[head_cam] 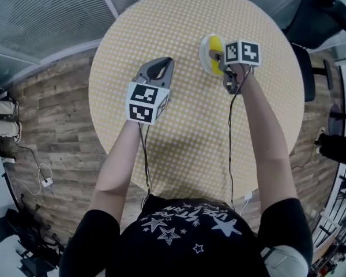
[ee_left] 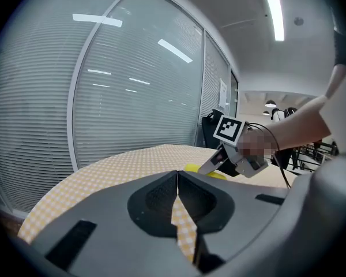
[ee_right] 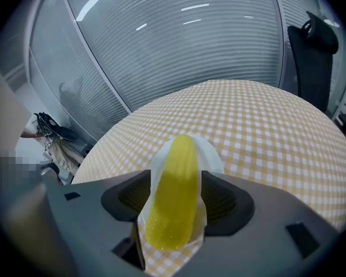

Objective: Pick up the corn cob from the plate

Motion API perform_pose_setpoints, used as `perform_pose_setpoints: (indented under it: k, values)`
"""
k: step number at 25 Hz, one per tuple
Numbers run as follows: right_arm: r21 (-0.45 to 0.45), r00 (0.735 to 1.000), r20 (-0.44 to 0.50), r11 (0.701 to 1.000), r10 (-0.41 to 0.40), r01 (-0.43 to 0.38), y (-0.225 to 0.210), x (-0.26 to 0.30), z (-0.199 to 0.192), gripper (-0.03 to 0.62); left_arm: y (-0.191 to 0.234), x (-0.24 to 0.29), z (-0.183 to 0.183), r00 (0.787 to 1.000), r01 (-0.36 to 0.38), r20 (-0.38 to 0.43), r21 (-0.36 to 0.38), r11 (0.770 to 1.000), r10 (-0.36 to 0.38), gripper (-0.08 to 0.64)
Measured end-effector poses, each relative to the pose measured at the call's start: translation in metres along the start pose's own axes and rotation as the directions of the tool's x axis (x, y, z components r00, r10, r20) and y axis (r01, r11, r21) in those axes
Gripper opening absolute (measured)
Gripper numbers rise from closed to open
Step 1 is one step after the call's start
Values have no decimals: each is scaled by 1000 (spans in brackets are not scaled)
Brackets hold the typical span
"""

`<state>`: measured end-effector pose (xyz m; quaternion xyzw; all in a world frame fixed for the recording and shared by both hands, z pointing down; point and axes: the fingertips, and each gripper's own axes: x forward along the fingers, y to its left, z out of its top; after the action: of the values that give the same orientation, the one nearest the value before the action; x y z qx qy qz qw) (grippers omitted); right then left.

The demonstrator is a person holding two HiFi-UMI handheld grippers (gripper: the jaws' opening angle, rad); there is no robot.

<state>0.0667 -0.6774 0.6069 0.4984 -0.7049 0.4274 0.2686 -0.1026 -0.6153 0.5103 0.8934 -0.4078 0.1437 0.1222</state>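
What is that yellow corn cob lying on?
The corn cob lies on a white plate, which sits on the checked table. The cob covers the plate's middle, and the right gripper, jaws open on either side, hides parts of its rim.

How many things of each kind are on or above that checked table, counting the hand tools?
Corn cob: 1
Plate: 1
Hand-held grippers: 2, the left gripper and the right gripper
Total: 4
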Motion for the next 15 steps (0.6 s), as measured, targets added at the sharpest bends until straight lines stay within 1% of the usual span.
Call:
perform_pose_setpoints:
  k: [4,9,13,15]
  values:
    - [-33,997,-66,999,-37,35,-2,15,-1,258,4,8,1,1000,-3,5,-17,1000,3,11]
    - [-18,992,-108,998,-69,68,-7,27,-1,256,0,15,-5,1000,6,-2,-42,999,-6,11]
    - [-41,982,-157,994,-109,104,-8,33,-1,256,4,15,-7,1000,2,4,-51,999,-2,11]
    - [-53,978,-167,992,-125,118,-8,35,-2,256,5,15,-8,1000,2,2,-49,999,-2,11]
